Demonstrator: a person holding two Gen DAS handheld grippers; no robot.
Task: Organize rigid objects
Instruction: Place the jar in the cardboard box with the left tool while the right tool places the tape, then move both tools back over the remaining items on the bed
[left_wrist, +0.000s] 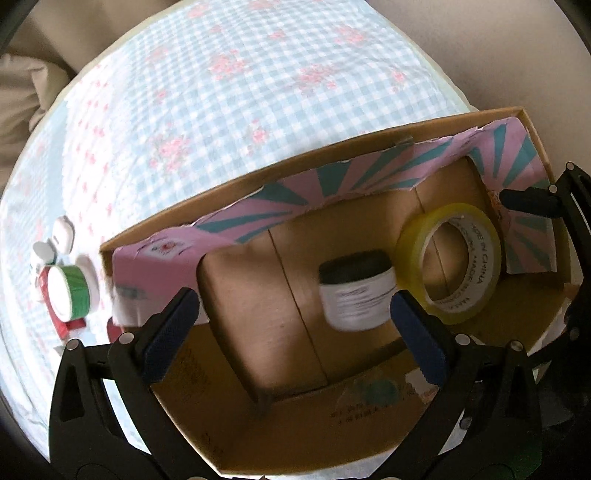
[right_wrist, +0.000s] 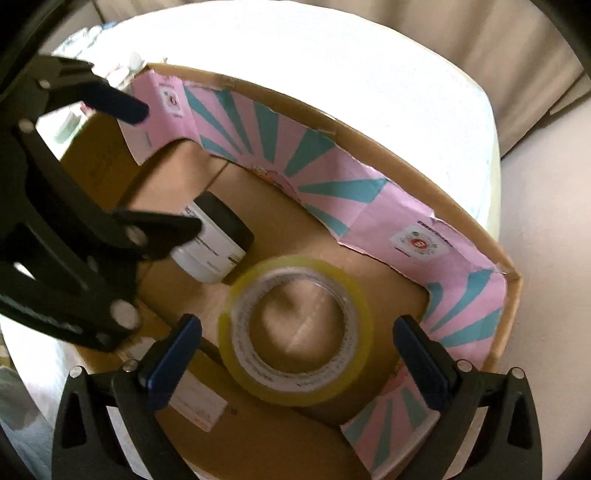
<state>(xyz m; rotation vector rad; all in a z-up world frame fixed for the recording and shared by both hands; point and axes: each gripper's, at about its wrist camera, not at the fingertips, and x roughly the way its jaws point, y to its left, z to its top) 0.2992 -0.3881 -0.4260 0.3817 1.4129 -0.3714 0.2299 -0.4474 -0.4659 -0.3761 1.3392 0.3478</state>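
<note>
An open cardboard box lined with pink and teal paper holds a white jar with a black lid and a yellow roll of clear tape. My left gripper is open above the box floor. The jar sits between its fingers, nearer the right one, and neither pad presses on it. In the right wrist view my right gripper is open around the tape roll, with a gap on each side. The jar lies beside the tape, under the left gripper.
The box stands on a round table with a blue checked, pink-flowered cloth. Outside the box's left wall lie a green tape roll on a red item and small white objects. A right gripper finger crosses the box's right end.
</note>
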